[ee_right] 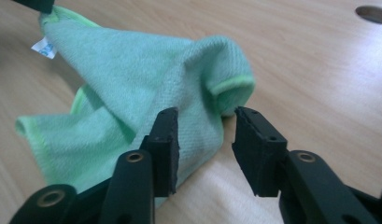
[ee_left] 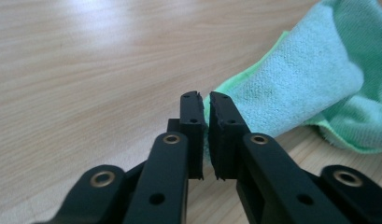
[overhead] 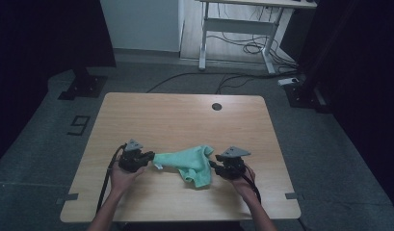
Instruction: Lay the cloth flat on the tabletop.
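A green cloth (overhead: 190,162) lies crumpled on the wooden table (overhead: 185,120), stretched toward the left. My left gripper (overhead: 150,157) is shut on the cloth's left corner, and the thin edge of the cloth (ee_left: 291,79) sits pinched between its jaws (ee_left: 205,100). My right gripper (overhead: 215,160) stands open just right of the cloth. Its jaws (ee_right: 205,123) frame a folded lump of the cloth (ee_right: 146,79) without closing on it. A small white label (ee_right: 44,47) hangs near the lifted corner.
A round cable hole (overhead: 216,106) sits near the table's far edge. Beyond the table, a white desk frame (overhead: 238,29) and loose cables (overhead: 242,48) lie on the grey floor. A dark stand base (overhead: 84,86) is at the back left.
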A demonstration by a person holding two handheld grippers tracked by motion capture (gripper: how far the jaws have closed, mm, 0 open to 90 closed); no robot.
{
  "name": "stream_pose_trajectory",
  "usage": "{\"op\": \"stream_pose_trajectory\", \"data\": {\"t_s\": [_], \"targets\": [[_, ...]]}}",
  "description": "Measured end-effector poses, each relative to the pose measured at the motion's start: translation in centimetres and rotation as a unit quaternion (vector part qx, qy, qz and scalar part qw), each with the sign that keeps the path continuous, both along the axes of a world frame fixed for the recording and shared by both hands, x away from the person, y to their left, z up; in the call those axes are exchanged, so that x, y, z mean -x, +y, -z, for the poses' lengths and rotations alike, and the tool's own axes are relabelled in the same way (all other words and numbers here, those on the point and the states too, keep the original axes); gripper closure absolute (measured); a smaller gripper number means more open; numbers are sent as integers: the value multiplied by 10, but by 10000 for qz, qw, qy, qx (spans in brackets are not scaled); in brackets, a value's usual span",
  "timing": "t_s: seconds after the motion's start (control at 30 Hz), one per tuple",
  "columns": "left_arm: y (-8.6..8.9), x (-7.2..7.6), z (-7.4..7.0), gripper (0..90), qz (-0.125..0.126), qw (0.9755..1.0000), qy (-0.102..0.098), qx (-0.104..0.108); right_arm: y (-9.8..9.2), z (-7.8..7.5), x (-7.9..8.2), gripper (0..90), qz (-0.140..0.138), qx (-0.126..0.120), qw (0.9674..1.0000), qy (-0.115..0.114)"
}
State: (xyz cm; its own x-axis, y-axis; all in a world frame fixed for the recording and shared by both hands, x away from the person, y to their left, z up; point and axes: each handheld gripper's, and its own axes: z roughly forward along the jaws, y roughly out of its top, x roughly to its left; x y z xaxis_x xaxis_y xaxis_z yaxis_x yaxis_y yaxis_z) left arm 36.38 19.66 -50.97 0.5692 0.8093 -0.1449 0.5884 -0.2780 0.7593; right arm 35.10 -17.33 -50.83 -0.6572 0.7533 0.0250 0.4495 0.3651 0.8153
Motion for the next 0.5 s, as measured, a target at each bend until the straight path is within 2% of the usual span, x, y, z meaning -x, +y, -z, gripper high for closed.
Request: {"op": "stream_pose_trajectory", "data": {"t_s": [0.1,0.23,0.3,0.5], "targets": [[0,2,-1,803,-13,10000,-22,20,-3,2,1,567,-30,6,10000,54],[-1,4,-5,775,-50,9999,-92,66,-7,-3,2,545,65,-116,9999,-26],[-5,6,-7,762,10,9999,-124,68,-6,-8,2,539,117,-168,9997,-134],[-22,8,-5,737,204,9997,-121,-62,2,-10,-3,537,173,-107,9996,-185]]}}
